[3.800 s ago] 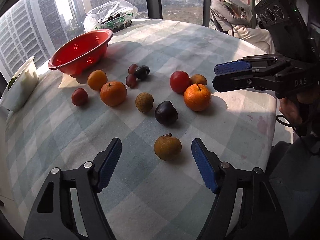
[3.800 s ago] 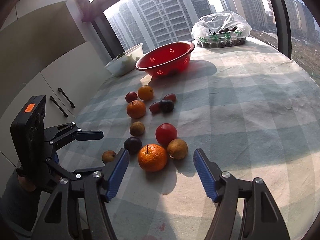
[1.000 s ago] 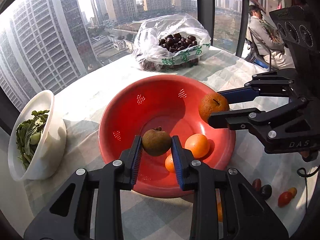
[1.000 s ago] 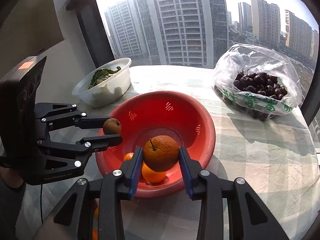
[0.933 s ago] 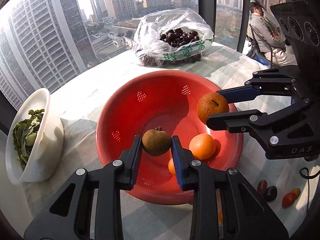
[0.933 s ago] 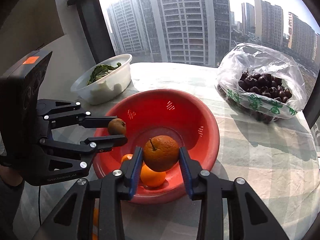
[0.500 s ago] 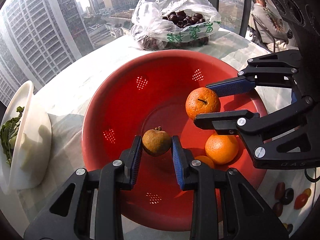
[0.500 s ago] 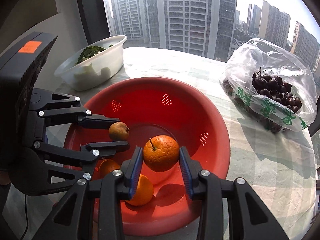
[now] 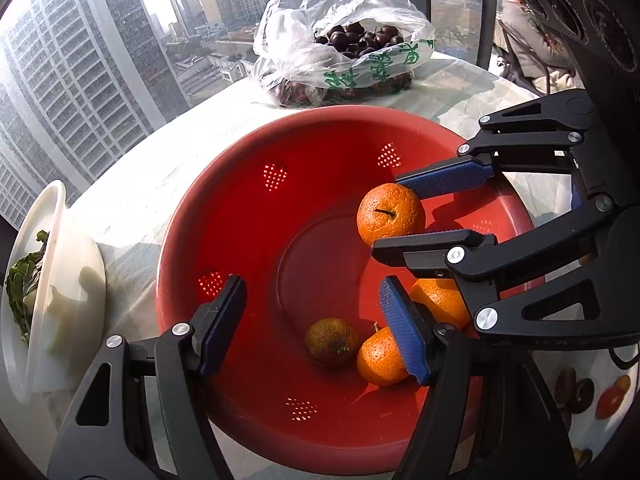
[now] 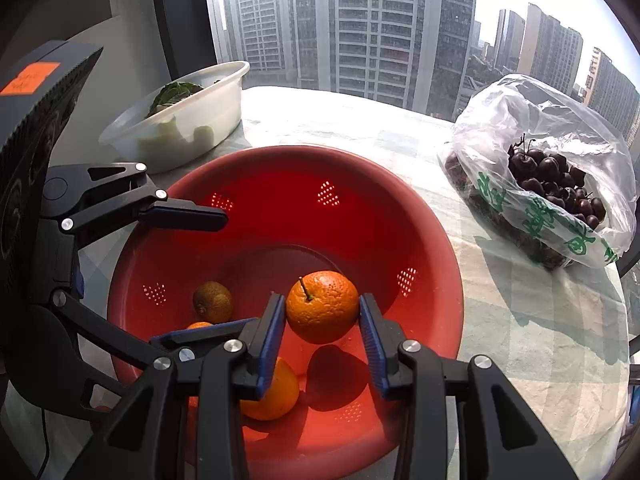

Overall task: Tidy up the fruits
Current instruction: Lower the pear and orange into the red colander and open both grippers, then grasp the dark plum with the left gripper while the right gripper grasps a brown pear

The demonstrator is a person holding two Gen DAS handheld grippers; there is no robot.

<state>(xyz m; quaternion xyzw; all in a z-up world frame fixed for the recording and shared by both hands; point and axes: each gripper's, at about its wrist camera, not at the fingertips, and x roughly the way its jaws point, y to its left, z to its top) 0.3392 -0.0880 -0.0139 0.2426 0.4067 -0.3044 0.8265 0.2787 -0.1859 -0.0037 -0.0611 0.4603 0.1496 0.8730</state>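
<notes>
Left wrist view: left gripper (image 9: 310, 326) spread wide, gripping nothing, poised over the red colander (image 9: 248, 216). Brown pear (image 9: 332, 342) lying loose on the colander floor between the two blue pads, touching neither. Small orange (image 9: 378, 358) just right of the pear, touching it, partly behind the right-hand pad; second orange (image 9: 442, 306) beyond that, under the other claw. Further right, right gripper (image 9: 416, 210) reaching in from the side, closed on a stemmed orange (image 9: 390, 214) held above the colander floor. Ahead past the rim, clear plastic bag of cherries (image 9: 352, 48); off to the left, white bowl of greens (image 9: 56, 280). Low right, outside the colander, several small dark and red fruits (image 9: 580, 390) on the checked tablecloth (image 9: 132, 200).

Right wrist view: right gripper (image 10: 322, 322) clamped on the stemmed orange (image 10: 322, 306), pads pressed to both sides. Pear (image 10: 213, 302) left of it on the colander (image 10: 432, 240) floor, under the open left gripper (image 10: 212, 276). Cherries (image 10: 556, 180) ahead to the right, white bowl (image 10: 180, 120) ahead to the left.
</notes>
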